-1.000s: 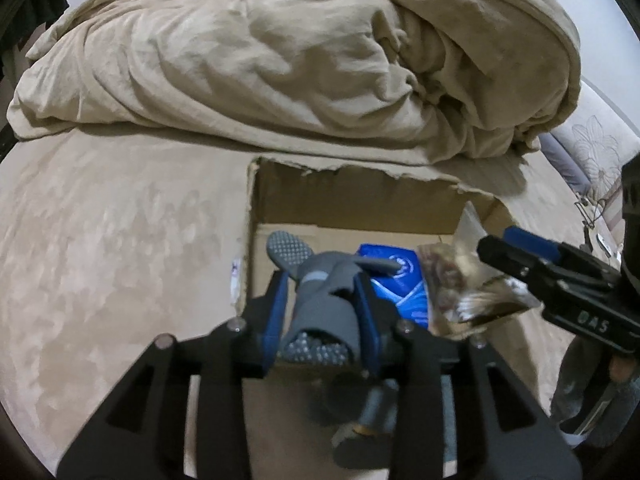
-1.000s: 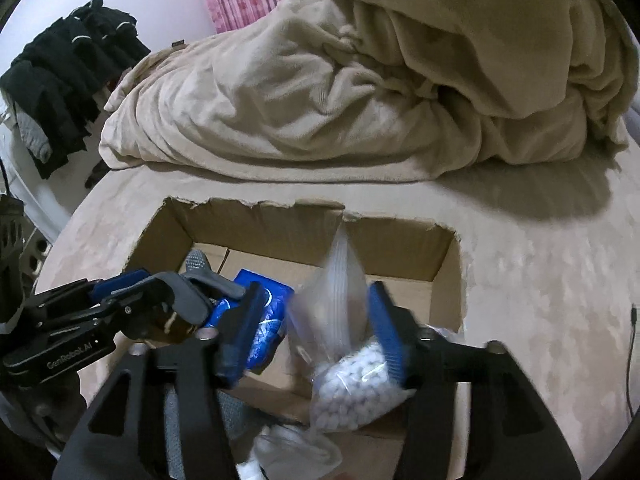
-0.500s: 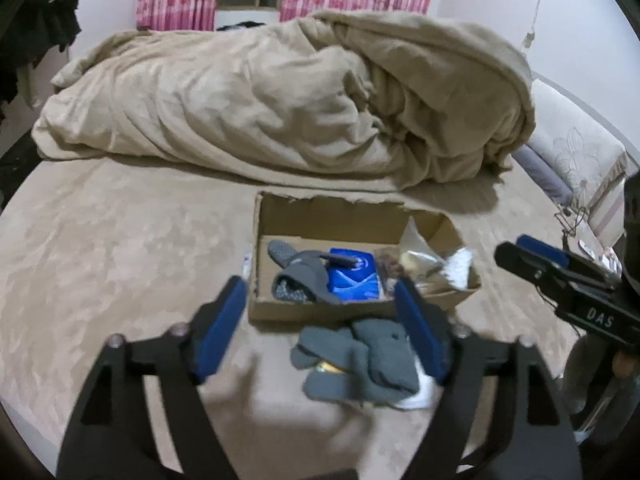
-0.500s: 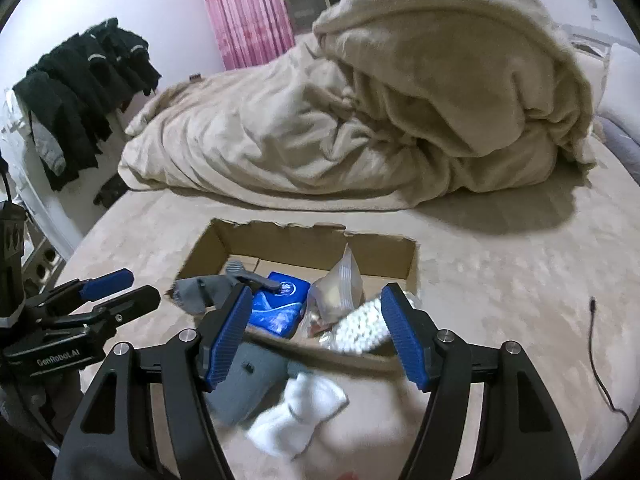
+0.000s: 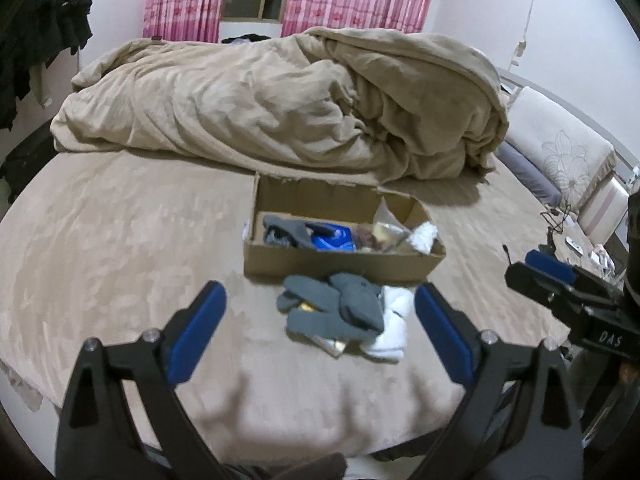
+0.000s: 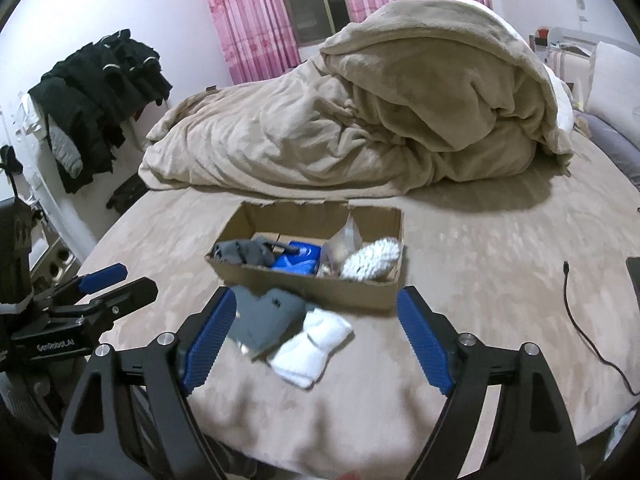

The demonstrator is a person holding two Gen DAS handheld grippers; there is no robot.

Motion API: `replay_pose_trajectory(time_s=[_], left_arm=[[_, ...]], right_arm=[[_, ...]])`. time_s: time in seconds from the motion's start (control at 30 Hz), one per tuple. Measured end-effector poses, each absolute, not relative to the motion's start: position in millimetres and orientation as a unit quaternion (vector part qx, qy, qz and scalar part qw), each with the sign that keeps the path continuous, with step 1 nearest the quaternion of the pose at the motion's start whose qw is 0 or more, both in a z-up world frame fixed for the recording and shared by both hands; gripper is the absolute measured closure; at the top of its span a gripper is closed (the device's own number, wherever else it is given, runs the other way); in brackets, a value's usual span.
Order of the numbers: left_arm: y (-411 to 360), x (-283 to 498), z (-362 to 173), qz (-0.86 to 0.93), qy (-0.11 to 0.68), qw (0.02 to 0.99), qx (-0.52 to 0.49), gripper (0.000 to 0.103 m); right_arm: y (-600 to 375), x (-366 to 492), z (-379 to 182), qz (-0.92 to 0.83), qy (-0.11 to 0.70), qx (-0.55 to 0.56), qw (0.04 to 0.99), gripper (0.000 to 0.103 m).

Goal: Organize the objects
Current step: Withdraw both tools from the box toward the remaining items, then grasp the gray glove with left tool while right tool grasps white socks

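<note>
Much of the pile in front of the cardboard box [image 5: 320, 266] is hard to read: grey socks [image 5: 340, 312] are heaped over a white sock [image 5: 394, 338], and a small yellowish item beneath them is mostly covered and cannot be identified. In the right wrist view the near edges of the grey and white fabric are smeared by blur. Inside the box, the contents are partly screened by its front wall; a grey glove-like piece [image 6: 244, 252] is seen at the left end, a glossy blue packet [image 6: 298, 262] in the middle, and a clear plastic bag [image 6: 348, 240] with a bag of white pellets [image 6: 374, 258] at the right end. What lies in the crinkled clear bag cannot be made out.

The box is low and rectangular, of brown corrugated board with a torn, ragged rear rim. It is set on a plush beige bed cover [image 5: 120, 240], with a rumpled tan duvet [image 5: 280, 104] mounded behind it. Pink curtains [image 6: 248, 12] are hung at the back wall.

The left gripper [image 5: 320, 340] is spread wide with nothing between its ribbed blue pads, and the right gripper [image 6: 316, 344] is likewise released and empty. Both are held short of the sock pile.
</note>
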State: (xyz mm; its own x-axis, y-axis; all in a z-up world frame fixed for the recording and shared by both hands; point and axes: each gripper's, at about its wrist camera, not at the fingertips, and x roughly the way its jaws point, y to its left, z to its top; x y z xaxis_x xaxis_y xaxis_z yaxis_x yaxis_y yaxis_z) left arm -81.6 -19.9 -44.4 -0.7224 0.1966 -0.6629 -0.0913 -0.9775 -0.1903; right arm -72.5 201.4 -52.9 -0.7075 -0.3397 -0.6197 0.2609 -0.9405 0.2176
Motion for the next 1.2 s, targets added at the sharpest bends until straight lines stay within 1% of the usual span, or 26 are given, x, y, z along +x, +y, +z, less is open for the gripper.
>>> replay_pose_trajectory(time_s=[0.23,0.33,0.63,0.8,1.2], left_arm=[[-14,-73,-71,0.916,-0.060,0.073,-0.389,0.007],[-12,-71,-82,0.914,-0.060,0.073,-0.394,0.007],[-4,-81,-107,0.917,-0.037,0.067,-0.392,0.007],[-2,-88,-117,0.913,-0.038,0.072,-0.400,0.007],[-5,-105,-137,0.905,-0.041,0.072,-0.417,0.007]], right_arm=[[195,-61,-75,-0.913,-0.058,0.366,0.172,0.018],[193,-66,-91,-0.911,-0.043,0.377,0.164,0.018],[197,-83,-126,-0.899,-0.047,0.406,0.160,0.018],[189,-93,-139,-0.892,-0.046,0.417,0.167,0.018],[174,-129,-181,-0.867,-0.076,0.459,0.180,0.018]])
